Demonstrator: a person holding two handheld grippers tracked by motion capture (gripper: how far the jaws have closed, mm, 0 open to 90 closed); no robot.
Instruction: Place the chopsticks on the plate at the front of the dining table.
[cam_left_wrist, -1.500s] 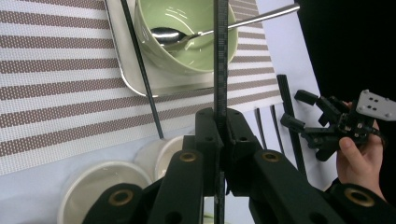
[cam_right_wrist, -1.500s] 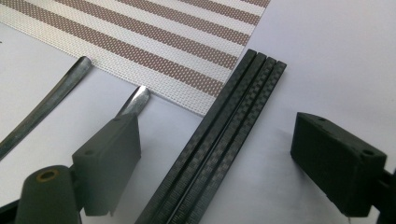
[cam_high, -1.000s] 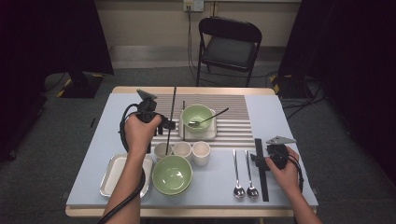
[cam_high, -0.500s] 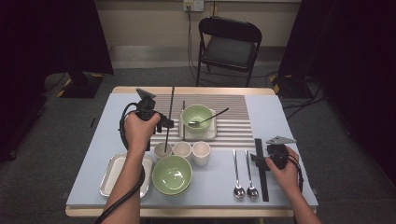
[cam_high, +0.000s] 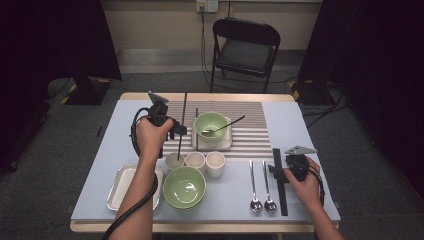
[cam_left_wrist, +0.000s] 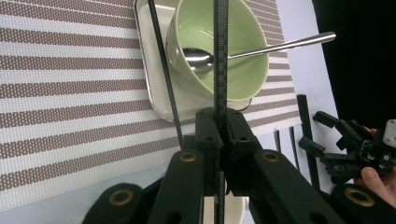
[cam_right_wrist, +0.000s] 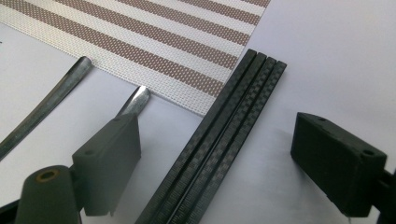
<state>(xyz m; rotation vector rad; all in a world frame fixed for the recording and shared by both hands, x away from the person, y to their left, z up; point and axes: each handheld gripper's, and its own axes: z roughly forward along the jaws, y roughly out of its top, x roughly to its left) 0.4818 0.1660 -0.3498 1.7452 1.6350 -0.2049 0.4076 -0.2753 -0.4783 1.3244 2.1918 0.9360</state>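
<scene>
Mid-placement — left gripper (cam_high: 176, 131) clamped on one black chopstick (cam_high: 183, 112) over the striped mat (cam_high: 250, 130) beside the green bowl (cam_high: 210, 124), right gripper (cam_right_wrist: 219, 154) spread wide around remaining chopsticks (cam_right_wrist: 224, 135) — lowering next, parallel to its mate.

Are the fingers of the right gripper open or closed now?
Open. In the right gripper view, the right gripper has its fingers wide apart on either side of the black chopsticks, not pressing them.

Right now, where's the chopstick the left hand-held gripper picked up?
High view, left of centre: the chopstick is clamped in the left hand-held gripper, beside the green bowl.
</scene>
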